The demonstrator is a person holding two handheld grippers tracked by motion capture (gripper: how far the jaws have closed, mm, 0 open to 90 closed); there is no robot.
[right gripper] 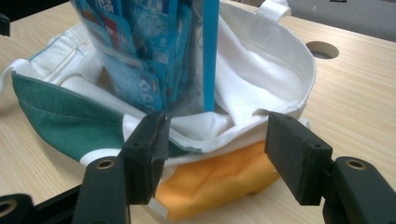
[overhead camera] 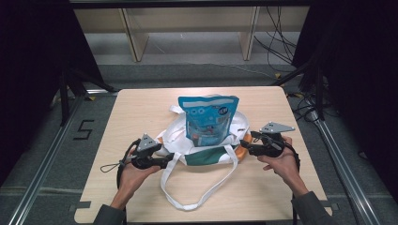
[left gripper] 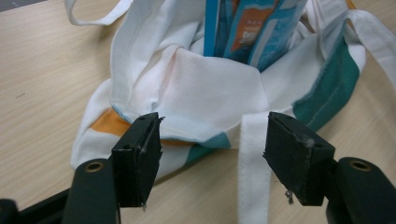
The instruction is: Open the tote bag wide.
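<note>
Blue pouch [overhead camera: 208, 117] stands upright in slumped white tote bag [overhead camera: 206, 140] mid-desk [overhead camera: 141, 108], left claw [overhead camera: 165, 161] and right claw [overhead camera: 244, 145] flanking it, both wide open, empty; likely next: grip bag's rim.

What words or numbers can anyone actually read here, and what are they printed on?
"5": black mark on the grey floor left of the light wooden table.
Blue plastic snack pouch standing in the white, green and orange cloth tote bag: printed text and pictures, too small and blurred to read in all three views.
No other text shows.
</note>
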